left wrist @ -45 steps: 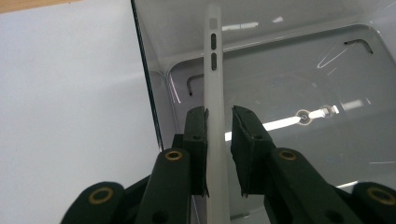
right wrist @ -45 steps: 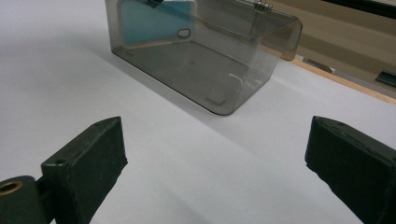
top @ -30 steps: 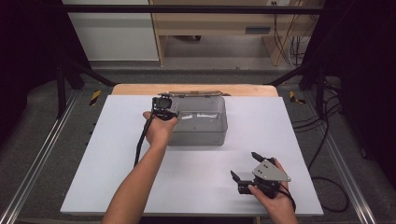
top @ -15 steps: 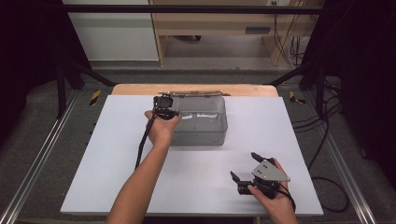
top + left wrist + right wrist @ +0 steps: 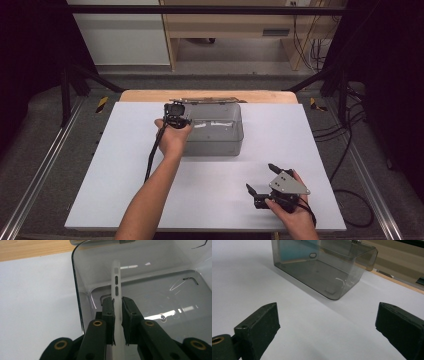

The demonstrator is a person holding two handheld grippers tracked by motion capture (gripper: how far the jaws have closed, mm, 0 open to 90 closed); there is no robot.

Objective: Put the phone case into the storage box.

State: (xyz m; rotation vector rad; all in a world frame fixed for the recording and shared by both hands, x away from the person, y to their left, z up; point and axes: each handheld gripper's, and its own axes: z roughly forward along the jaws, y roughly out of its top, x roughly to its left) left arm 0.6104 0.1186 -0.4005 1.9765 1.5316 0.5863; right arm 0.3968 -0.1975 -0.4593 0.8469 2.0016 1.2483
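A smoky see-through plastic box (image 5: pixel 220 142) stands open-topped at the back middle of the white table cover (image 5: pixel 125 165). My left gripper (image 5: pixel 181 121) reaches in over the box's left wall and is shut on a slim white phone case (image 5: pixel 116 277). The case stands on edge, its side buttons facing up, and the pads press on both its faces inside the box (image 5: pixel 150 297). My right gripper (image 5: pixel 260 176) rests near the front right of the table, open, with nothing between its pads (image 5: pixel 264 317). It faces the box (image 5: pixel 322 272) from a distance.
A wooden table edge (image 5: pixel 150 95) runs behind the box, where a flat metal-edged lid (image 5: pixel 205 100) lies. Black frame posts (image 5: pixel 67 85) stand on either side. Cables (image 5: pixel 350 150) hang off the right edge. White cover stretches to the left and in front of the box.
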